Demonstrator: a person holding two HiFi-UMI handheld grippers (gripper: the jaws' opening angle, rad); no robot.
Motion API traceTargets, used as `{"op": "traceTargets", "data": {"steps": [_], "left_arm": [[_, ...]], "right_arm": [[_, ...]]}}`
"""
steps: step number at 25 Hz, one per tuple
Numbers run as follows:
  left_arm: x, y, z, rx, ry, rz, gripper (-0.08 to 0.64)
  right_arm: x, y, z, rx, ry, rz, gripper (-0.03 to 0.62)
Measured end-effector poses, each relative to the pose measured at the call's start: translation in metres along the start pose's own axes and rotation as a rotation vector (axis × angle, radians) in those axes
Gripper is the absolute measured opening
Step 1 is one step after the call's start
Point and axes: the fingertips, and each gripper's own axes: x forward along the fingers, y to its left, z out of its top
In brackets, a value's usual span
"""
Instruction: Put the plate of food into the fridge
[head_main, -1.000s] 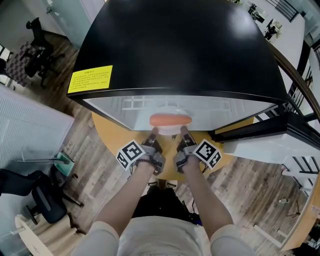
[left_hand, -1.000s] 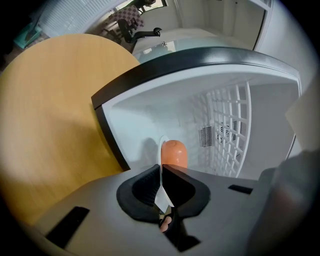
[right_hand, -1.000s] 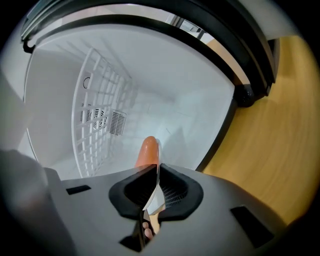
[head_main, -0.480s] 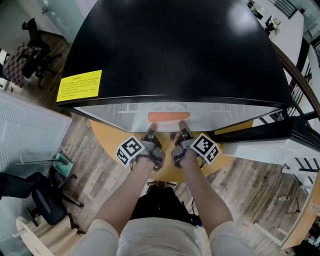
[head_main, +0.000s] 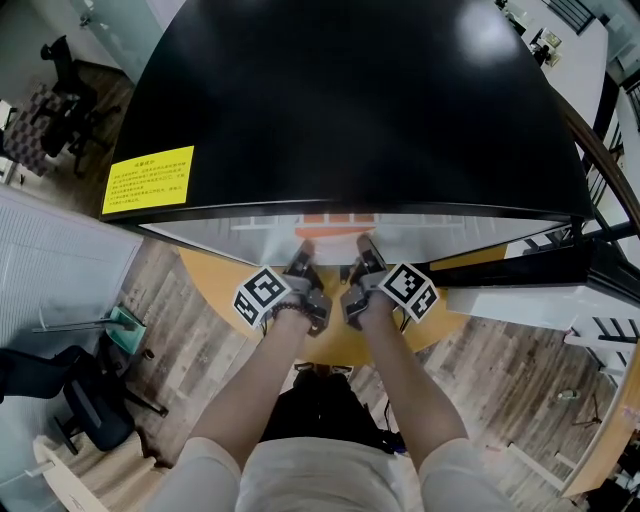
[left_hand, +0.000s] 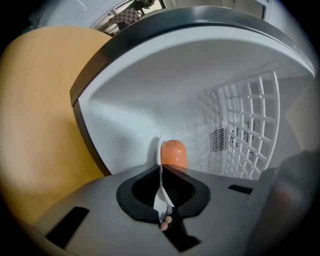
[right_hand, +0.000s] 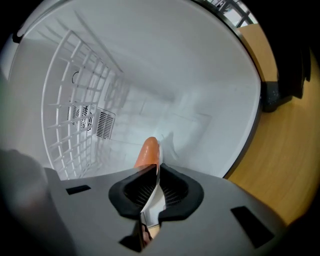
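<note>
A white plate carrying an orange sausage is inside the white fridge cavity. My left gripper is shut on the plate's left rim. The right gripper is shut on the opposite rim of that plate, with the sausage just beyond its jaws. In the head view both grippers reach under the fridge's black top, and only an orange sliver of the sausage shows at the opening.
A white wire shelf stands at the fridge's back with a vent behind it. A round wooden table lies under the fridge. The open fridge door is at the right. Office chairs stand at the far left.
Both grippers have pushed the plate forward into the fridge. The sausage, plainly seen a second ago, is now almost hidden under the fridge's top edge.
</note>
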Motion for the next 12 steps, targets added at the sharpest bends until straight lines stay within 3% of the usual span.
{"op": "traceTargets", "data": {"steps": [12], "left_arm": [[0.0054, 0.0024, 0.0, 0.008, 0.008, 0.023, 0.035]], "right_arm": [[0.0032, -0.0006, 0.0022, -0.061, 0.007, -0.074, 0.035]]}}
